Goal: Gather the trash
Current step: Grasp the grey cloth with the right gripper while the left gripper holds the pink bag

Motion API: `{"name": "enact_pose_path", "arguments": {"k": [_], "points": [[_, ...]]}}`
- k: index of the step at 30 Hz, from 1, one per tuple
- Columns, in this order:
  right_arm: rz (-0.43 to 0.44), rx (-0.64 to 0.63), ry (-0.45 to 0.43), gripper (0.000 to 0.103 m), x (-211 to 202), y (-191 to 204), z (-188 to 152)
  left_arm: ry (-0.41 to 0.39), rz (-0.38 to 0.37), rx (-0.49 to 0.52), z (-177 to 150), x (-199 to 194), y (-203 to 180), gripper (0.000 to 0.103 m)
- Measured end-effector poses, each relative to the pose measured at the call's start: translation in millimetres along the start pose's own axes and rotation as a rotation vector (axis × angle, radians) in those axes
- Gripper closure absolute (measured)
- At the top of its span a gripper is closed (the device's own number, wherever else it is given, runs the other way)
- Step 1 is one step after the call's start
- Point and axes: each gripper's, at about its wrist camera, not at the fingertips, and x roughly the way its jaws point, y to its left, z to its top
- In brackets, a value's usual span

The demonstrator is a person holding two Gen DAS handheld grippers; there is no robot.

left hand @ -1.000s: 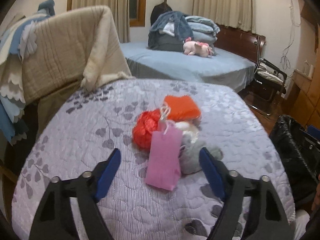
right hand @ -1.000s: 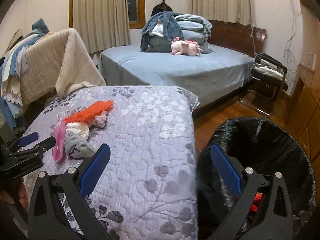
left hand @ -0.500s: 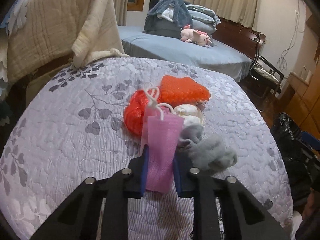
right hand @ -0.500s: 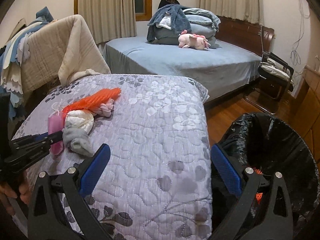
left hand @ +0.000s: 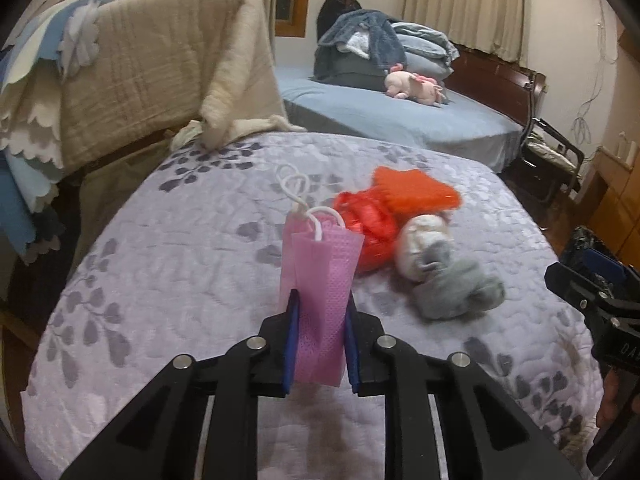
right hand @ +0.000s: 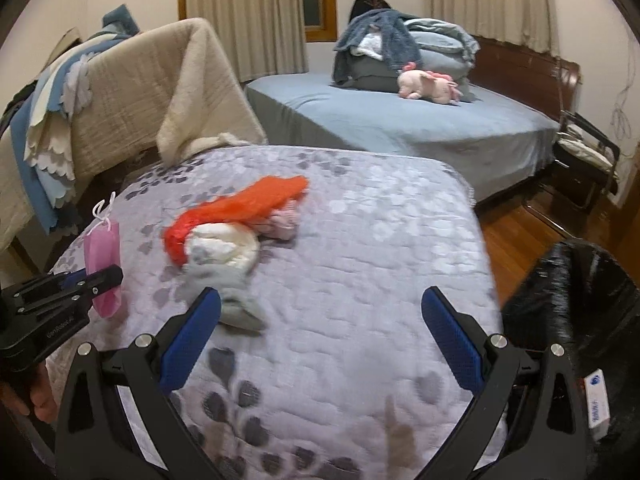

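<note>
My left gripper is shut on a small pink bag with white cord handles, held upright just above the lilac quilt. From the right wrist view the same pink bag hangs in the left gripper at the left. A pile of trash lies beyond it: an orange mesh piece, a red plastic bag, a white wad and a grey rag. My right gripper stands open over the quilt, with the grey rag by its left finger.
A black-lined trash bin stands off the quilt's right edge, with a white box in it. Blankets drape a rack at the left. A blue bed with a pink plush lies behind, a chair beside it.
The left gripper closed on the pink bag, lifted it upright and shifted it left of the pile. The right gripper swung left from over the bin to over the quilt.
</note>
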Motion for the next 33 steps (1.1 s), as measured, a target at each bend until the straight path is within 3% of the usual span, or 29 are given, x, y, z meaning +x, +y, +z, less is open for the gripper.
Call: {"name": "enact_pose_path", "arguments": {"k": [14, 15, 17, 25, 33], "points": [[0.087, -0.063, 0.086, 0.007, 50.4, 47.4, 5.5, -0.001, 0.04, -0.032, -0.9, -0.3, 29.5, 0.083], [0.093, -0.066, 0.09, 0.009, 50.8, 48.2, 5.1, -0.001, 0.04, -0.034, -1.0, -0.4, 30.1, 0.083], [0.108, -0.077, 0.103, 0.023, 52.1, 50.5, 4.3, -0.001, 0.041, -0.035, -1.2, -0.7, 30.6, 0.083], [0.171, -0.089, 0.15, 0.048, 49.9, 54.4, -3.2, 0.004, 0.035, -0.03, -1.9, -1.2, 26.0, 0.083], [0.191, -0.062, 0.144, 0.054, 29.5, 47.6, -8.1, -0.006, 0.025, -0.006, -1.3, -7.4, 13.4, 0.083]]}}
